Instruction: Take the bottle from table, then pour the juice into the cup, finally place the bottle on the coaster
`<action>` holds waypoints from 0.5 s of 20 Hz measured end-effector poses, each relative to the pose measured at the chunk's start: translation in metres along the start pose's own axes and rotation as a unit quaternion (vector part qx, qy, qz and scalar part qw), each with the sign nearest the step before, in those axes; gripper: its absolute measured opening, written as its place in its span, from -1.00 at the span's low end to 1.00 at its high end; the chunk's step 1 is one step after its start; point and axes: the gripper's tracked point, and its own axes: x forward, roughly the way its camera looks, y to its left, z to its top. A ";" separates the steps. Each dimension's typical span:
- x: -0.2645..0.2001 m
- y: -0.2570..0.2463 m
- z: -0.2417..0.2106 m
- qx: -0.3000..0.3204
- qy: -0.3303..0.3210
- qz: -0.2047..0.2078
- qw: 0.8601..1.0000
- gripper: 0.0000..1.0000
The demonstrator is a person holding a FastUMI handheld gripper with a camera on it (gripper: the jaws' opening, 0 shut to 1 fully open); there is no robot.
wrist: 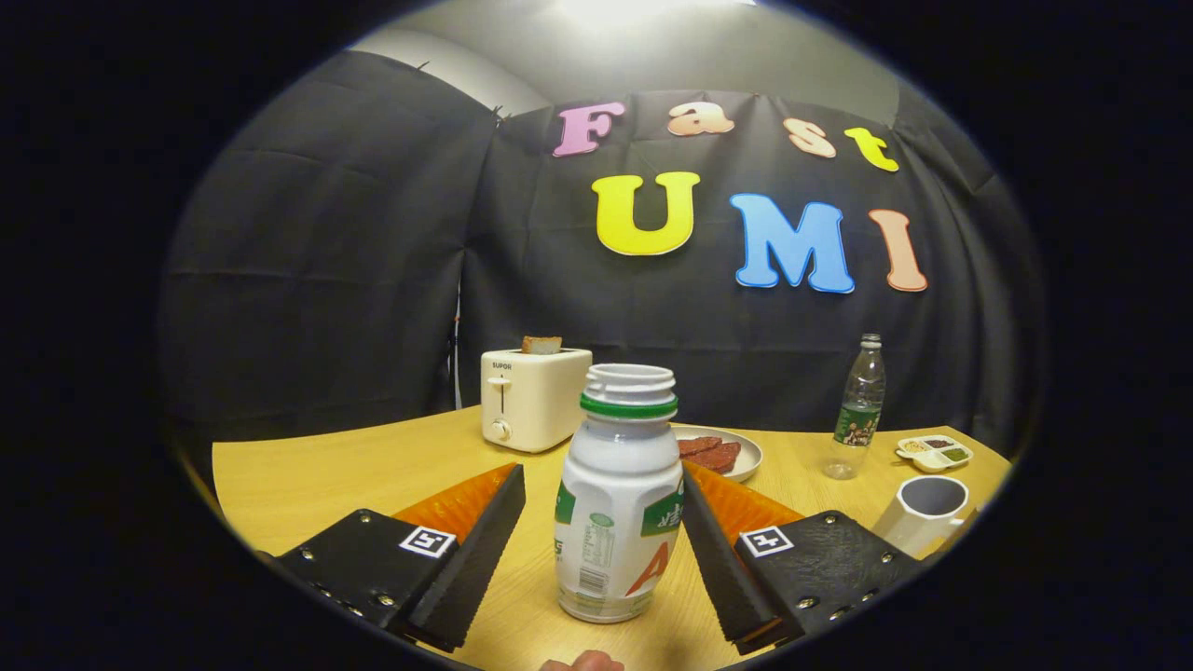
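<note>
At lower centre the white bottle (619, 503) stands upright and uncapped on the worktop (326, 475), between the fingers of the open claw (604, 503); the right finger looks to touch it, the left stands apart. The cup (925, 511) sits lower right.

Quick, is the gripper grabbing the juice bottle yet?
Gripper: open, holding nothing; the white juice bottle stands upright between its fingers, with a gap showing on the left side and the right finger close against it.
</note>
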 end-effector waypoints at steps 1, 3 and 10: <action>0.002 0.000 -0.002 0.002 0.004 0.003 1.000 0.91; 0.005 0.002 -0.006 0.018 0.006 0.010 1.000 0.91; -0.008 -0.015 -0.005 0.034 0.007 -0.057 0.998 0.31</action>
